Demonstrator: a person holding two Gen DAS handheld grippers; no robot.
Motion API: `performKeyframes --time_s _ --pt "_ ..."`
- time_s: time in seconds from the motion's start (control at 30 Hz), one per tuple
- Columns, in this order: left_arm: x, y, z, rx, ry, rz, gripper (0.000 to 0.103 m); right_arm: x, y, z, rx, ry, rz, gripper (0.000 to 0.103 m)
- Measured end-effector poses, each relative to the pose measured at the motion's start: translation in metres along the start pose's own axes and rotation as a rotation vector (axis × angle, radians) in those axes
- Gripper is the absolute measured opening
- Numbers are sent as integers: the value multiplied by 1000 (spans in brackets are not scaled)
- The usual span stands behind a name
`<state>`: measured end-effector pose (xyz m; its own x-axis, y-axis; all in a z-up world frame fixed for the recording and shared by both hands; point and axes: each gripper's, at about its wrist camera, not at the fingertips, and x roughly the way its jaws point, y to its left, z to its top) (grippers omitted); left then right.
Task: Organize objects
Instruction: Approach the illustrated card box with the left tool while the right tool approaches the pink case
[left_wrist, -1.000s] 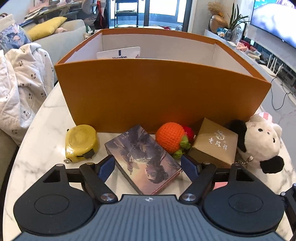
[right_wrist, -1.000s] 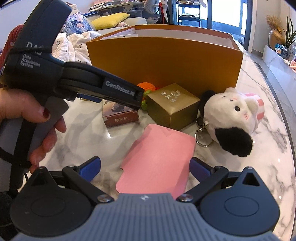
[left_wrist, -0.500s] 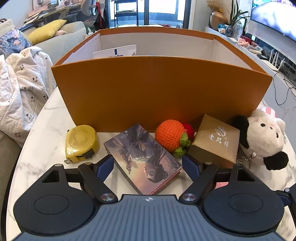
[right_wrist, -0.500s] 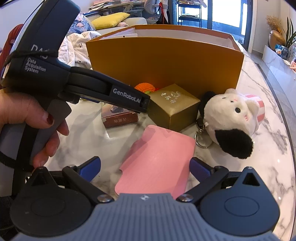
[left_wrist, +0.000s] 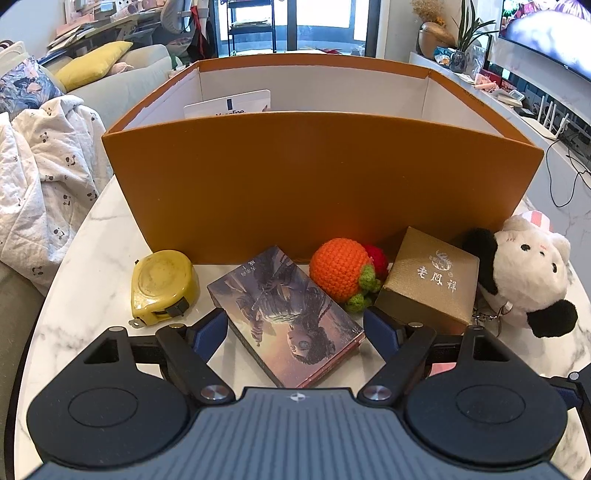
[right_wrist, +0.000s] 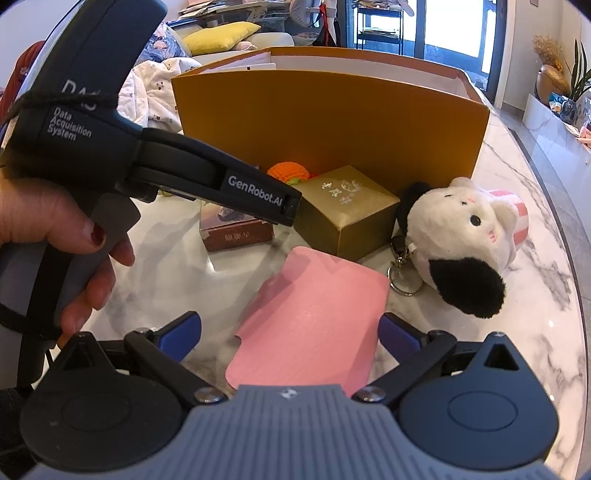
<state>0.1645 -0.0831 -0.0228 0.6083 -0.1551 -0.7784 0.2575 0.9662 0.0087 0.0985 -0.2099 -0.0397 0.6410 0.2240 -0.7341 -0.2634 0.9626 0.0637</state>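
Observation:
My left gripper (left_wrist: 295, 326) is open low over the marble table (left_wrist: 92, 258), its fingers on either side of a picture-covered book (left_wrist: 284, 310) lying flat. Left of the book sits a yellow tape measure (left_wrist: 162, 282). To its right are a crocheted orange (left_wrist: 338, 271), a gold gift box (left_wrist: 430, 284) and a black-and-white plush toy (left_wrist: 524, 273) with a key ring. Behind them stands a large orange box (left_wrist: 317, 177), open on top. My right gripper (right_wrist: 290, 328) is open above a pink card (right_wrist: 314, 321), not touching it.
A hand (right_wrist: 55, 229) holds the left gripper's handle (right_wrist: 221, 184) at the left of the right wrist view, hiding part of the book. A white card (left_wrist: 229, 103) stands inside the orange box. A panda-print blanket (left_wrist: 44, 177) lies beyond the table's left edge.
The left gripper's tip has edged slightly toward the gold box in the right wrist view, and its jaws stand a touch wider. The objects and the right gripper have not moved.

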Motion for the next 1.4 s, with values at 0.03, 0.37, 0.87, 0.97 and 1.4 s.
performKeyframes --time_s 0.03,0.37,0.87,0.97,1.4 --pt "0 0 0 0 0 0 95 0 0 0 0 1 -1 102" --pt "-2 10 -4 1 5 -22 95 0 0 -1 0 2 1 102" --pt "-2 48 -8 -91 74 -78 95 -8 -1 -5 4 -20 30 102" --pt "7 42 -7 -85 71 -49 95 -7 2 -6 -4 -44 0 102" --pt "13 34 -4 -25 44 15 93 19 1 -15 25 -73 -101 102"
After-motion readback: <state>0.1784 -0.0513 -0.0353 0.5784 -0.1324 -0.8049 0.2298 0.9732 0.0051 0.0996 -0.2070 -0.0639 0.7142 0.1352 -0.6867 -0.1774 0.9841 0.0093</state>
